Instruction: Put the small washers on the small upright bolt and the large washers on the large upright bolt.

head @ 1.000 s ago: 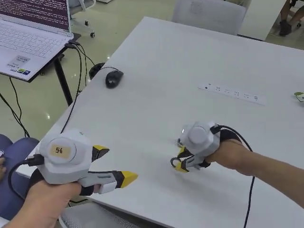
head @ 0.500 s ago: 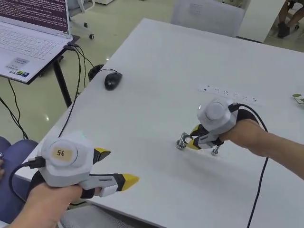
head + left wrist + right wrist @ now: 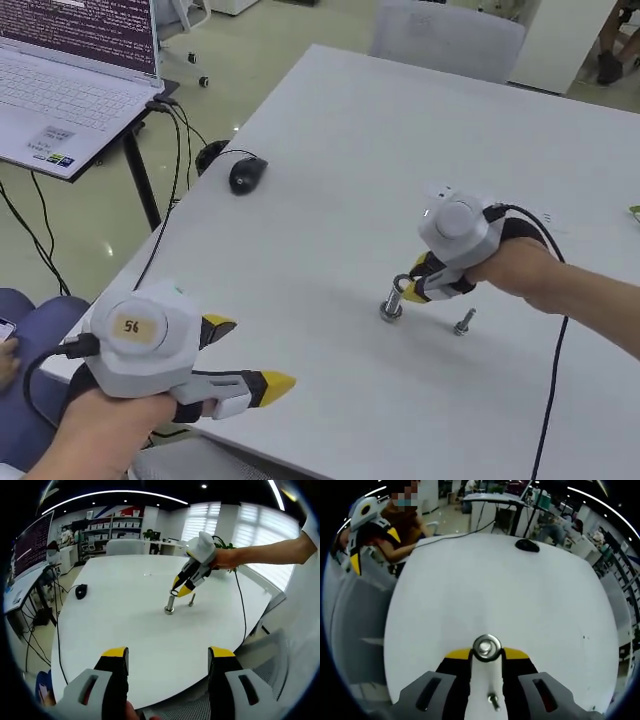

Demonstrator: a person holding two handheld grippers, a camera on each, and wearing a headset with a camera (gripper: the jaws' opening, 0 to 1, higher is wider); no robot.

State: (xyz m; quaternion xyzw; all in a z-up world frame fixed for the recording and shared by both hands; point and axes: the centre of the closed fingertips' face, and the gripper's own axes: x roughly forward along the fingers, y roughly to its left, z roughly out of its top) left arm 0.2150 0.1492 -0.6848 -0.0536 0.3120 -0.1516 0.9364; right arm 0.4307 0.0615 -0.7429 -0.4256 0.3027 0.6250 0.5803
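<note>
Well, 1 shiny round metal washer (image 3: pixel 487 647) in the right gripper (image 3: pixel 487 654)

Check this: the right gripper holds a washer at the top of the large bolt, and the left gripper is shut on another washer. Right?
Not quite. The left gripper is open, jaws apart with nothing between them, as the left gripper view shows. The right gripper does hold a washer at the top of the large bolt.

Right tool (image 3: pixel 411 292) has carried a washer (image 3: pixel 487 647) over the large bolt (image 3: pixel 391 307).
</note>
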